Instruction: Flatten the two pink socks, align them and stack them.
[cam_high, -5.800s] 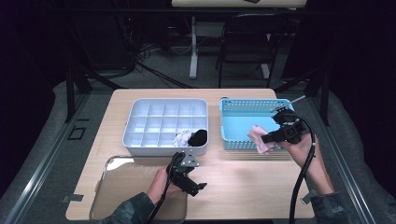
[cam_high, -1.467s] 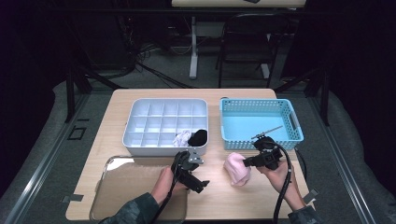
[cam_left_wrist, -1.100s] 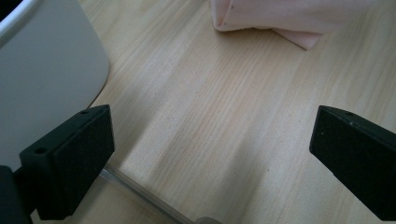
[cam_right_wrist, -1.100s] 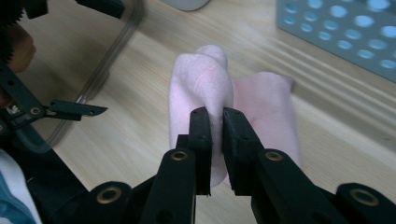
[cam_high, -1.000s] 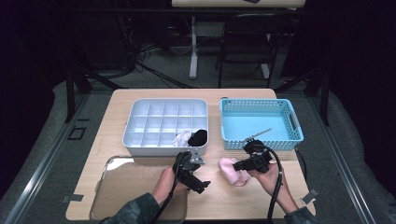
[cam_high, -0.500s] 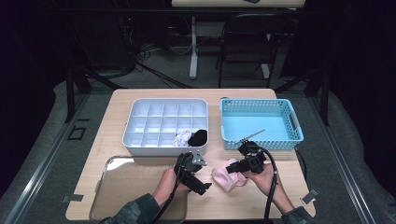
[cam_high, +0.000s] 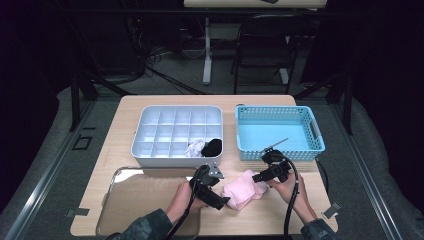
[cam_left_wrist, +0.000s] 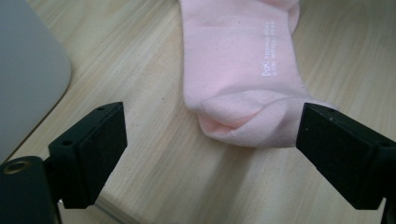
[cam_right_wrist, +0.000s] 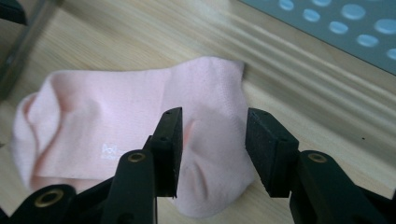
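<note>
A pink sock (cam_high: 242, 189) lies flat on the wooden table (cam_high: 300, 210) near its front edge. My left gripper (cam_high: 220, 200) is at the sock's left end. Its jaws stand wide apart and have just been closing a little. In the left gripper view, the sock's folded end (cam_left_wrist: 243, 116) lies between them, unpressed. My right gripper (cam_high: 257, 177) hangs over the sock's right end. Its jaws have just been opening. The right gripper view shows the sock (cam_right_wrist: 140, 121) under them, with a small ridge of fabric in the gap (cam_right_wrist: 213, 119) and neither pad pressing it.
A white compartment tray (cam_high: 145, 117) sits behind my left hand, with a white bundle (cam_high: 195, 148) and a black bundle (cam_high: 212, 146) in its front-right cells. A blue basket (cam_high: 280, 109) stands behind the right hand. A shiny flat tray (cam_high: 135, 200) lies front left.
My right gripper brought the pink sock out of the blue basket, down to the table front beside the left gripper, and let it go. The left hand has hardly moved.
</note>
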